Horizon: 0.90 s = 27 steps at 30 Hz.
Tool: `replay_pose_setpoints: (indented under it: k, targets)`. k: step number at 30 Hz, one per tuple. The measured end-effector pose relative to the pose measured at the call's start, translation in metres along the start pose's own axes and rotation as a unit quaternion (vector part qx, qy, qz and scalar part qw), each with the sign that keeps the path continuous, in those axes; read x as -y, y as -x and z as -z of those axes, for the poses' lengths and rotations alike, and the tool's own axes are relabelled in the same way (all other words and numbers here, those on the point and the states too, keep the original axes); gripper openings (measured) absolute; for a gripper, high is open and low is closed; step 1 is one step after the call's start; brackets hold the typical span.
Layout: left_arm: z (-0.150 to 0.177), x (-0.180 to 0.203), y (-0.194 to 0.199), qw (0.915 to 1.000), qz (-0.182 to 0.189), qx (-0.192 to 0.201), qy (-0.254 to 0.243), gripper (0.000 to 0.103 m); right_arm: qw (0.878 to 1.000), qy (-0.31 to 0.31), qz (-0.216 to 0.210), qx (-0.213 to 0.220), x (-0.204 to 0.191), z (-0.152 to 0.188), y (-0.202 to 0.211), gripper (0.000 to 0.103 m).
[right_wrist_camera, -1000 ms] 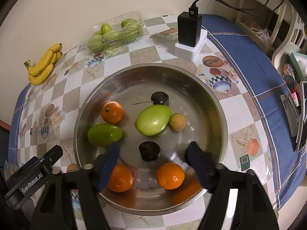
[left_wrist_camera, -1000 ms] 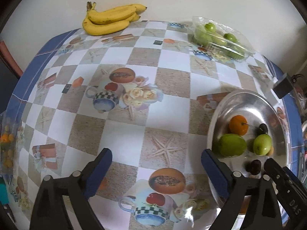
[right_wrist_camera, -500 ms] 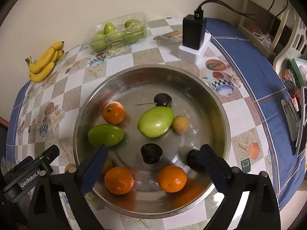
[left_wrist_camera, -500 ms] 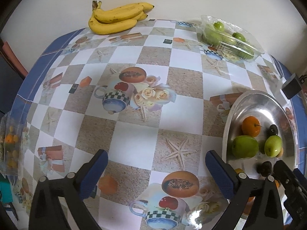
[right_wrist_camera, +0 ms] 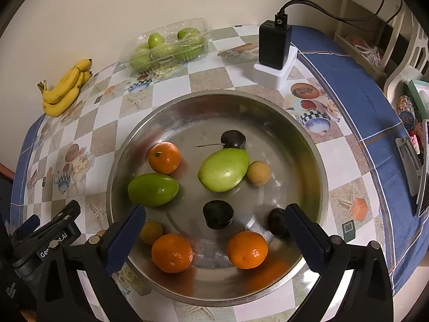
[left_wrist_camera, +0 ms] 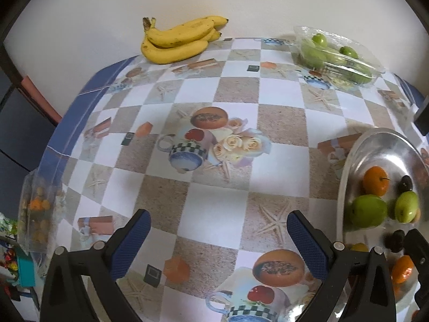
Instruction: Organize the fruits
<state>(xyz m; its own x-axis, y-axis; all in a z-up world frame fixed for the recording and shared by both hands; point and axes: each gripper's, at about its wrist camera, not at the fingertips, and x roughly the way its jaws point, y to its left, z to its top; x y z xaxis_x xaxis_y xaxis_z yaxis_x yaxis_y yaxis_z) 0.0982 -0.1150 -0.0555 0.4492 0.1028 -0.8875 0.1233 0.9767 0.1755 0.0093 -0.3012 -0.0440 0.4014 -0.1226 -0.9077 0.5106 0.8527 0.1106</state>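
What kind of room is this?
Probably a home dining or kitchen area: a table under a printed tablecloth, a steel bowl of fruit, bananas by the wall, and a charger plugged in nearby.

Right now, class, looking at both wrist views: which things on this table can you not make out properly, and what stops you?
- Dark fruit, right wrist view: partly behind a finger of the right gripper.
- Small yellow fruit, same view: partly behind the other finger.
- Steel bowl, left wrist view: cut off by the picture edge.
- Bag at the table's edge, left wrist view: contents blurred.
- Fruit in the clear box: count unclear through the plastic.
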Motion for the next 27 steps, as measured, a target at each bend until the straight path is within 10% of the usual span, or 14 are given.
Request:
replay_pose_setpoints:
  k: [27]
  targets:
    - [0.066,-0.068,0.057,0.9997,-0.026,0.004,0.0,0.103,1.0,0.018,-0.014,0.004,-0.028,0.075,0.049,0.103]
